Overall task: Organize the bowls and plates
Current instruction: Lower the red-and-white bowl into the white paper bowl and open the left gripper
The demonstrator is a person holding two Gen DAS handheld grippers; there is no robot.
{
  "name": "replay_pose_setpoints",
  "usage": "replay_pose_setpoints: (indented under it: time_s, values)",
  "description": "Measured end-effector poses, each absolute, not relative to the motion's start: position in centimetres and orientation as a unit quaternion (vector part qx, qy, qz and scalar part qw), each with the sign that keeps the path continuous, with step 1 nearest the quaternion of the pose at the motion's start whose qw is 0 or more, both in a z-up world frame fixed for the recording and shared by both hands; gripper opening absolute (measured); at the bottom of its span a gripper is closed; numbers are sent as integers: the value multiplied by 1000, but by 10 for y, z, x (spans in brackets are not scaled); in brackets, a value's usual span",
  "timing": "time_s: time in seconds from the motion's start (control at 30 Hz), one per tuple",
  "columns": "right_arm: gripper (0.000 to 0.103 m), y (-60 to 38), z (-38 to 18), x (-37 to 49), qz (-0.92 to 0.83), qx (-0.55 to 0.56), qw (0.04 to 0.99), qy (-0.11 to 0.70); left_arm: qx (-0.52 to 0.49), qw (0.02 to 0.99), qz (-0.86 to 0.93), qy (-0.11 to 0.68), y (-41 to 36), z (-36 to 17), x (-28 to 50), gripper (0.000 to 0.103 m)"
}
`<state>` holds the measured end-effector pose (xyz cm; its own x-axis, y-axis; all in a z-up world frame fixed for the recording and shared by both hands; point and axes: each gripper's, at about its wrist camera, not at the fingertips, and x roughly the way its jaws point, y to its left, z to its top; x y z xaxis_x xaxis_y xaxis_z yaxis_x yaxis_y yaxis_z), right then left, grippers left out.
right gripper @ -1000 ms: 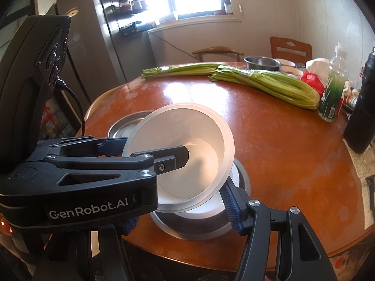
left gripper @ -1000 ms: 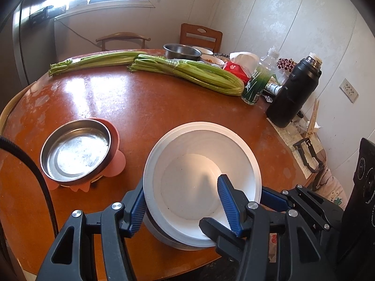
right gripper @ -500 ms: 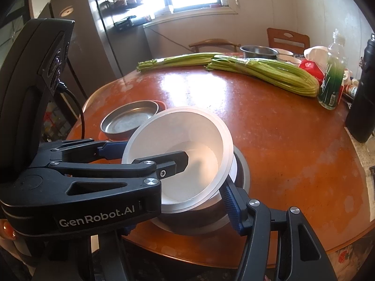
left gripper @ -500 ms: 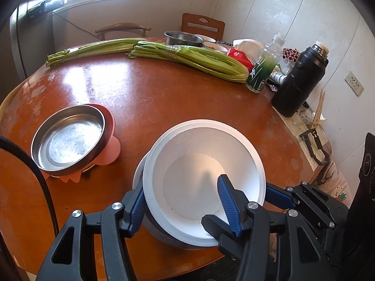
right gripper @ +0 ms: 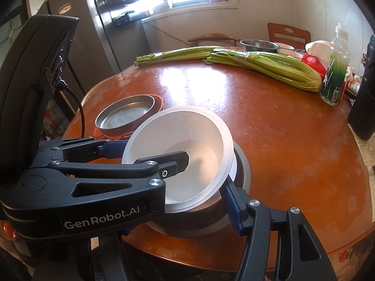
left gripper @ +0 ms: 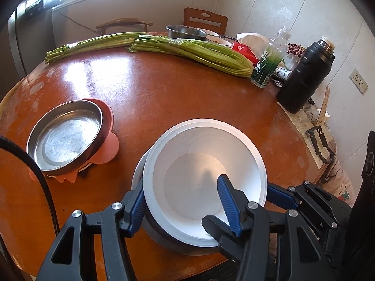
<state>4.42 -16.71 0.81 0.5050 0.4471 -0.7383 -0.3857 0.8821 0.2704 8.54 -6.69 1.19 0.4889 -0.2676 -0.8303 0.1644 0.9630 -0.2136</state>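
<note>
Left gripper (left gripper: 182, 201) clamps the white bowl (left gripper: 201, 178) by its near wall, one pad inside and one outside, bowl tilted and sitting partly in the steel bowl (right gripper: 241, 175) near the round table's (left gripper: 164, 98) front edge. Right gripper (right gripper: 225, 201) seems to grip the steel bowl's rim, though its left finger is hidden. A steel plate (left gripper: 65, 135) rests on a pink mat (left gripper: 107, 145) just left, apart.

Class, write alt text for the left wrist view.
The left tool grips the near rim of a white bowl nested in a metal bowl on a round wooden table. A steel dish sits left; celery lies behind.
</note>
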Motion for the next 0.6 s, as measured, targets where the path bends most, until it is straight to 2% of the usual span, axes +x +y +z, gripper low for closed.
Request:
replay_pose_setpoints:
  time_s: [0.6]
  values:
    - [64,-163,4,45,240,21,865,441,-43,861,-119,493,-68,5,87,57]
